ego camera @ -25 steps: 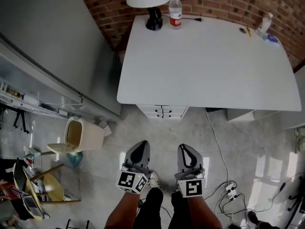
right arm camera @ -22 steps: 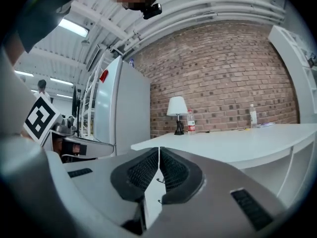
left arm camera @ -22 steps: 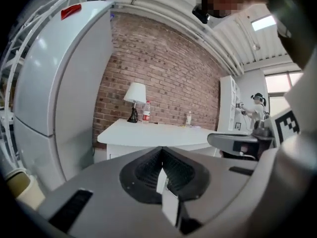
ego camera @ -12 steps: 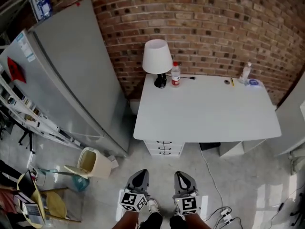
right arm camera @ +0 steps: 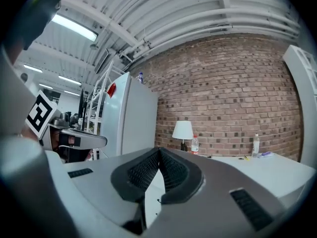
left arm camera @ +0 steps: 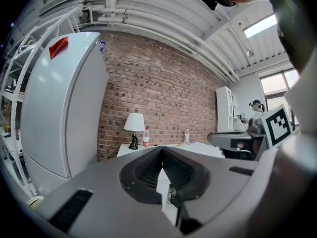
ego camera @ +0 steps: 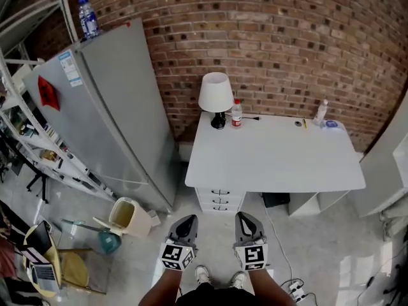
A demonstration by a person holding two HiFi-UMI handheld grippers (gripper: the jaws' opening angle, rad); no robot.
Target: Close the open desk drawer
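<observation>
As the white surface [ego camera: 274, 161] now looks farther ahead of the tongs than a second ago, the left tongs [ego camera: 186, 222] and right tongs [ego camera: 246, 220] are each pressed together with nothing inside, and the desk drawers [ego camera: 218, 199] ahead of them all look pushed in, so the closing seems done.

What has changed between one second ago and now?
The view pulled back from the white desk: the tall grey refrigerator and red brick wall now show more. Nothing was gripped or released. The left gripper and right gripper stay shut and empty, side by side.
</observation>
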